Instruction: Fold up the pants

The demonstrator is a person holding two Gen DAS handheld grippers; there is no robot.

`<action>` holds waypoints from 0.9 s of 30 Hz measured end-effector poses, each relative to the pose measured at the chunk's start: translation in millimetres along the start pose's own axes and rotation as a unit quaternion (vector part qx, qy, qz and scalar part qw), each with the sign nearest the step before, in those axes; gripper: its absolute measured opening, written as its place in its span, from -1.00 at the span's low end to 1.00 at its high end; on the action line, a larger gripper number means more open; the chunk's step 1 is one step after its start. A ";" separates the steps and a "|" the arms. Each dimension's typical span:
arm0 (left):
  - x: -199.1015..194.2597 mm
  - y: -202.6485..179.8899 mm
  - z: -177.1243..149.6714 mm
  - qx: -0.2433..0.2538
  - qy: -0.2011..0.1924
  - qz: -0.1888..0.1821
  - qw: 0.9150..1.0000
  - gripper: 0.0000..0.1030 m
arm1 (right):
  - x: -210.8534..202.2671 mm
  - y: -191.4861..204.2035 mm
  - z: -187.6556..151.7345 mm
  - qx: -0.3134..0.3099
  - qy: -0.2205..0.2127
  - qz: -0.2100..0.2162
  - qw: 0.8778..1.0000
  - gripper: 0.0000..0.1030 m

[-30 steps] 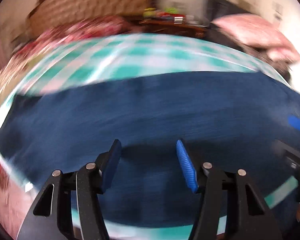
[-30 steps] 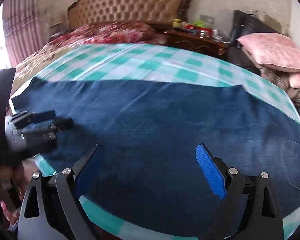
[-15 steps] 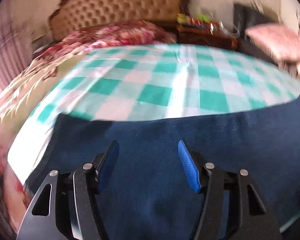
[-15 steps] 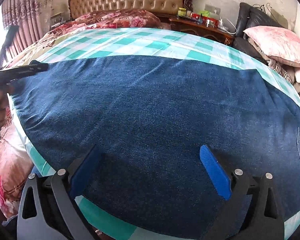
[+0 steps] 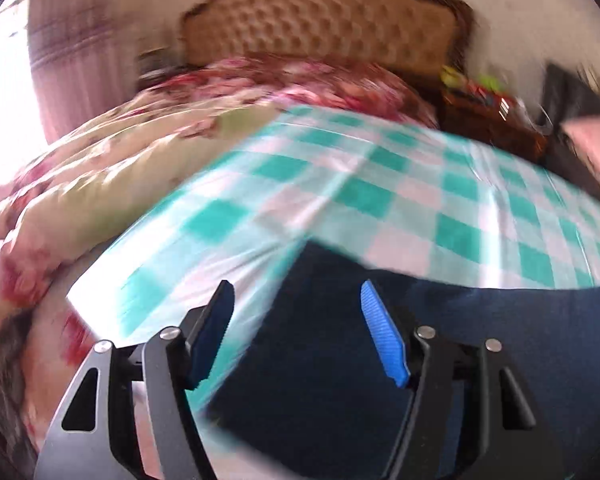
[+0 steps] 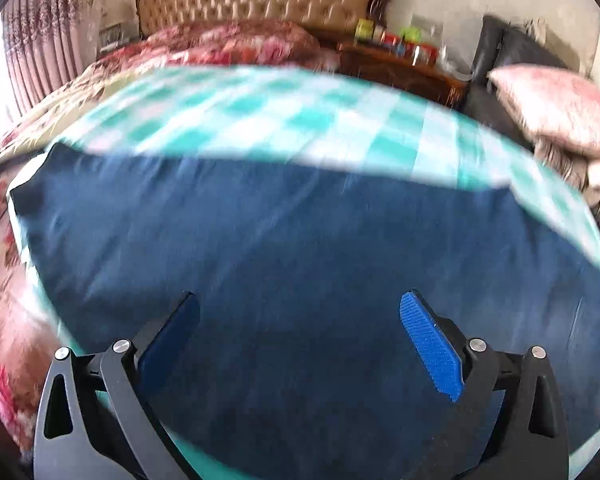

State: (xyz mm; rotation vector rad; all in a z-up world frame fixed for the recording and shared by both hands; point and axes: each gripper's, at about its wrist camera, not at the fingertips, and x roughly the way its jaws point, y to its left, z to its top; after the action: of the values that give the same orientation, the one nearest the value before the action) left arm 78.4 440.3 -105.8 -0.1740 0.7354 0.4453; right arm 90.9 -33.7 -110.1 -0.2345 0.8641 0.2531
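Pants (image 6: 300, 240) lie flat across the bed's checked sheet (image 5: 380, 184), unfolded. Left gripper (image 5: 296, 336) gapes over their end, right gripper (image 6: 300, 344) spread wide mid-leg. Looks like reach-for-hem stage; next needs a pinch.

the left gripper (image 5: 296, 308) has its two fingers spread wide apart, with nothing between them. the black finger bodies rise from the bottom edge of the left wrist view and lean outward. the blue ribbed pad (image 5: 382, 340) of its right finger faces inward and is sharp; the pad of the other finger is in shadow and looks dark. the right gripper (image 6: 300, 320) is also wide apart and holds nothing, its fingers spread even more than the left ones, it seems. its blue pad (image 6: 430, 346) on the right finger shows clearly.
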 end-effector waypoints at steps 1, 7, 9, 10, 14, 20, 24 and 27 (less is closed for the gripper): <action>-4.3 9.9 -7.3 -0.015 -0.001 0.002 1.000 0.11 | 1.9 -1.3 10.5 0.001 -0.008 -0.001 1.000 0.88; -23.0 49.2 -48.8 -0.080 0.002 0.030 0.996 -0.06 | 58.0 7.3 59.1 -0.044 0.001 -0.036 0.998 0.75; -33.5 62.0 -57.5 -0.116 -0.005 0.032 0.993 -0.07 | 79.0 3.5 61.3 -0.046 0.023 -0.074 0.996 0.74; -38.1 65.1 -60.2 -0.120 -0.008 0.034 0.992 -0.11 | 87.3 -0.2 59.9 -0.042 0.033 -0.084 0.995 0.74; -56.9 63.5 -67.4 -0.112 -0.026 0.007 0.993 -0.12 | 93.4 -15.2 54.1 0.008 0.026 -0.054 0.998 0.83; -32.0 38.1 -63.9 -0.063 0.006 0.001 0.998 -0.24 | 91.1 -9.5 56.2 0.004 0.032 -0.078 0.996 0.89; -26.6 35.7 -64.8 -0.062 0.011 0.013 0.998 -0.16 | 58.4 11.7 56.5 0.000 -0.002 -0.063 0.998 0.90; -26.0 36.2 -64.2 -0.071 0.016 0.022 0.997 -0.07 | 44.6 35.5 49.5 0.009 0.009 -0.034 0.999 0.90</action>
State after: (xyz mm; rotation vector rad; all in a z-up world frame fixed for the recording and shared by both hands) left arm 6.1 444.4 -135.0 -0.2989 0.7402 0.5380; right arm 143.1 20.5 -117.0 -0.2487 0.8747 0.1796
